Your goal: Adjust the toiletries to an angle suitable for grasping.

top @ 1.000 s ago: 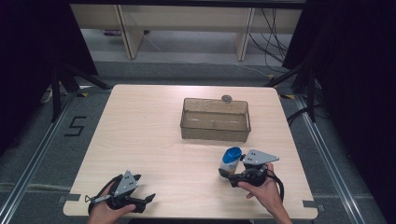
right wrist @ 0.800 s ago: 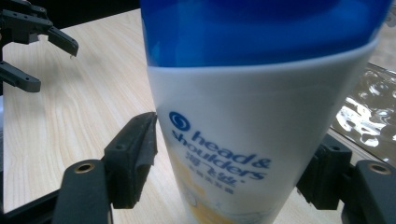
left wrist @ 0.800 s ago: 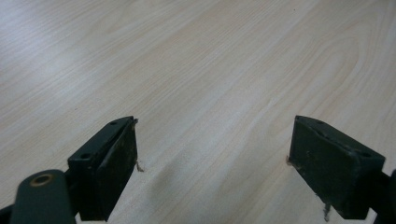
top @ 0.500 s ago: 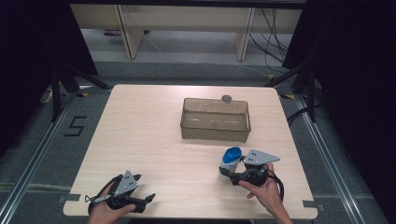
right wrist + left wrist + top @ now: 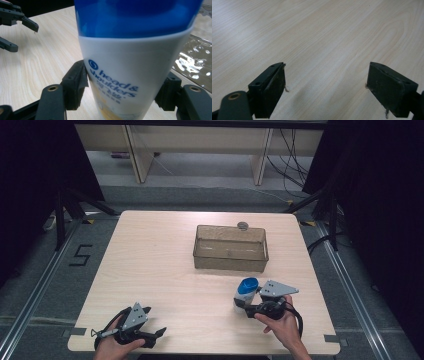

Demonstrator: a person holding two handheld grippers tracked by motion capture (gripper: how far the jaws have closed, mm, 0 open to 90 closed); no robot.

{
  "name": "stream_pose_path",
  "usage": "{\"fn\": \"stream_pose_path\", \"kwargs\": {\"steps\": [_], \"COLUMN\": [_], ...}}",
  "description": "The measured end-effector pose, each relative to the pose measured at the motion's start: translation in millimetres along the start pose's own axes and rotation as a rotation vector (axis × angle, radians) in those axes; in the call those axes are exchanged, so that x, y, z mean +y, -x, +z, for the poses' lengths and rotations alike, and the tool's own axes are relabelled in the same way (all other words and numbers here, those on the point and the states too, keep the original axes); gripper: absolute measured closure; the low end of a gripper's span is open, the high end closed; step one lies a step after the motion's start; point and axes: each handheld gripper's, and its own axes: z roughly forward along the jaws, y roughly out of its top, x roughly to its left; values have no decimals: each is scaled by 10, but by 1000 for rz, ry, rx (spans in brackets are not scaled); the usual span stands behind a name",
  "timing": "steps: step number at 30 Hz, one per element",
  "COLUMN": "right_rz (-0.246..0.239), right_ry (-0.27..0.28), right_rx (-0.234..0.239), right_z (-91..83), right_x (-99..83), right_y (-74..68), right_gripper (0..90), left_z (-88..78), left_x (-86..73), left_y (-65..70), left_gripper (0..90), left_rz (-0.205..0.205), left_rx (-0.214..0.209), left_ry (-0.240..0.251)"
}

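Grasping is the step in hand: the right gripper is closing on a white shampoo bottle with a blue cap, which is standing upright near the front right of the table, just in front of a clear plastic bin. In the right gripper view the jaws have just been closing and are sitting about half spread, with the bottle between them; both pads appear to be touching its white sides, so the claw is pinching the bottle low on its body, though how firmly it is pressing is hard to judge. The person's right hand is steadying the tool from behind. The likely next move is lifting the bottle and carrying it over the near wall of the bin; that is calling for a firm squeeze first, since the rounded, smooth body could slip or tip, and then enough height to clear the rim. The left gripper is resting near the front left edge, and in its own view its jaws are standing wide apart over bare wood, holding nothing.
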Motion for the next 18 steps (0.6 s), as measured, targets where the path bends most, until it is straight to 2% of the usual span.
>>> {"fn": "stream_pose_path", "kwargs": {"steps": [4,7,8,11,13,14,15,16,18], "right_rz": [-13,0,7,-7,16,44,-1,30,14], "right_ry": [7,7,3,15,3,-13,2,12,29], "right_rx": [-15,-10,9,-4,2,-10,-16,-19,-17], "right_z": [-1,7,21,32,34,14,18,16,18], "right_x": [7,10,14,16,24,29,39,42,47], "right_y": [5,-4,-6,1,-11,-35,0,-16,5], "right_gripper": [374,376,378,380,383,384,386,388,390], "left_z": [0,1,8,1,1,-2,-3,-3,0], "left_x": [1,0,-2,-1,1,3,4,4,0], "left_y": [-2,-2,7,2,-5,-11,-12,-13,-3], "left_gripper": [150,150,150,150,150,150,150,151,151], "left_rz": [1,0,-8,0,5,8,8,9,7], "left_rx": [-2,-2,3,4,-3,-8,-9,-9,1], "left_ry": [-2,-3,7,-3,-3,-8,-9,-10,-4]}}
